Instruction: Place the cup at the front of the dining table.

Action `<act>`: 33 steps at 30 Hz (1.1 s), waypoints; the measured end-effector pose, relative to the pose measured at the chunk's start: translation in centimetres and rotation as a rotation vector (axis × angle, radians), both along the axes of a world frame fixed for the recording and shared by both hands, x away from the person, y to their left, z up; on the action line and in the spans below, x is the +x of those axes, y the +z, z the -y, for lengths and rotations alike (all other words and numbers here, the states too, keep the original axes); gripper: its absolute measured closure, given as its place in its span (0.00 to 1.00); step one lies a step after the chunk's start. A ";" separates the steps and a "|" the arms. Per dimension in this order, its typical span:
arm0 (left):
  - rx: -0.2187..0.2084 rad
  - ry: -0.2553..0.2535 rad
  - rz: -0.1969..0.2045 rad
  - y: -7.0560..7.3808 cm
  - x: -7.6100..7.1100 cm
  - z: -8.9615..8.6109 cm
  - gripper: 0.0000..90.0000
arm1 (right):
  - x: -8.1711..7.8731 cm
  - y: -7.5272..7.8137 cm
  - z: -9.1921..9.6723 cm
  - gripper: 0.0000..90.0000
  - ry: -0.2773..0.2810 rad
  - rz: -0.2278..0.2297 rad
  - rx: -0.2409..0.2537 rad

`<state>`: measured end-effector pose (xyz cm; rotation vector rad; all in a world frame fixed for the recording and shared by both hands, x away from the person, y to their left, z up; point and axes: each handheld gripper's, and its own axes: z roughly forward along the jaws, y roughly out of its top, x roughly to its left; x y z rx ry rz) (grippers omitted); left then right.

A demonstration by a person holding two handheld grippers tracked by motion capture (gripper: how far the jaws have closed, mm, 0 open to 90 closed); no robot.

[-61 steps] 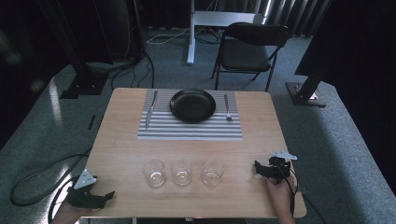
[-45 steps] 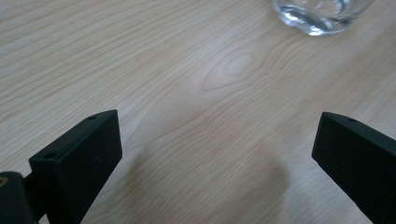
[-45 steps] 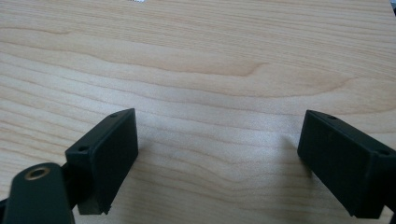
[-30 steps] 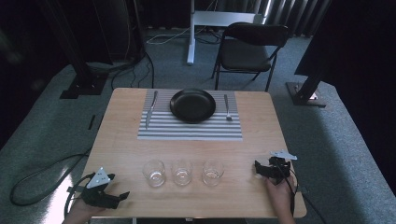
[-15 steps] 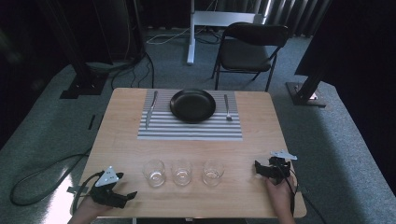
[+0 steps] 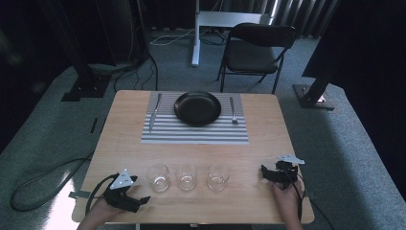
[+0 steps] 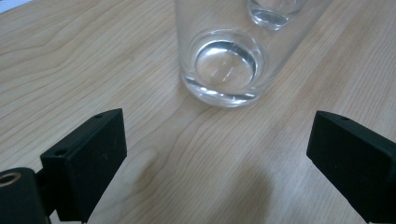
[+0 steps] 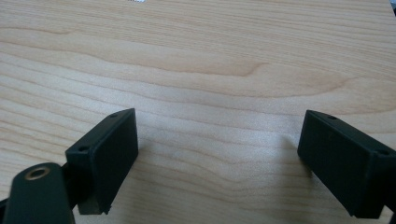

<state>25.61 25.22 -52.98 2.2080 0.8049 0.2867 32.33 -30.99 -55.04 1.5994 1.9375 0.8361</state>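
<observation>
Three clear drinking glasses stand in a row near the table's front: left glass (image 6: 158, 177), middle glass (image 6: 186, 177), right glass (image 6: 218, 176). My left gripper (image 6: 140, 202) rests at the front left, open, its jaws pointing toward the left glass and a short way from it. In the left gripper view that left glass (image 7: 224, 60) stands just ahead of the wide-apart jaws of the left gripper (image 7: 219, 154), with nothing between them. My right gripper (image 6: 265, 173) lies at the front right, open, over bare wood; the same right gripper (image 8: 219, 154) holds nothing.
A black plate (image 6: 197, 108) sits on a striped placemat (image 6: 194, 133) at the back, with a knife (image 6: 153, 113) to its left and a fork (image 6: 232, 110) to its right. A folding chair (image 6: 256, 48) stands beyond the wooden table (image 6: 268, 120).
My left gripper has slid rightward along the front edge toward the left glass. The right gripper has kept still.
</observation>
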 end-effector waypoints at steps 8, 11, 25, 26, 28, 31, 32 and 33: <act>-0.011 -0.020 -0.002 -0.1 0.6 1.2 0.06 | 0.0 0.0 0.0 0.13 0.000 0.000 0.000; -0.027 -0.021 0.006 0.0 0.8 1.4 0.06 | 0.0 0.0 0.0 0.13 0.000 0.000 0.000; -0.102 -0.023 0.052 0.1 1.4 2.7 0.08 | 0.0 0.0 0.0 0.13 0.000 0.000 0.000; -0.102 -0.023 0.052 0.1 1.4 2.7 0.08 | 0.0 0.0 0.0 0.13 0.000 0.000 0.000; -0.115 -0.024 0.064 0.1 1.5 3.1 0.08 | 0.0 0.0 0.0 0.13 0.000 0.000 0.000; -0.119 -0.026 0.078 0.0 1.5 3.4 0.08 | 0.0 0.0 0.0 0.13 0.000 0.000 0.000; -0.125 -0.026 0.075 0.0 1.6 3.4 0.08 | 0.0 0.0 0.0 0.13 0.000 0.000 0.000; -0.127 -0.021 0.082 0.1 1.6 3.4 0.08 | 0.0 0.0 0.0 0.13 0.000 0.000 0.000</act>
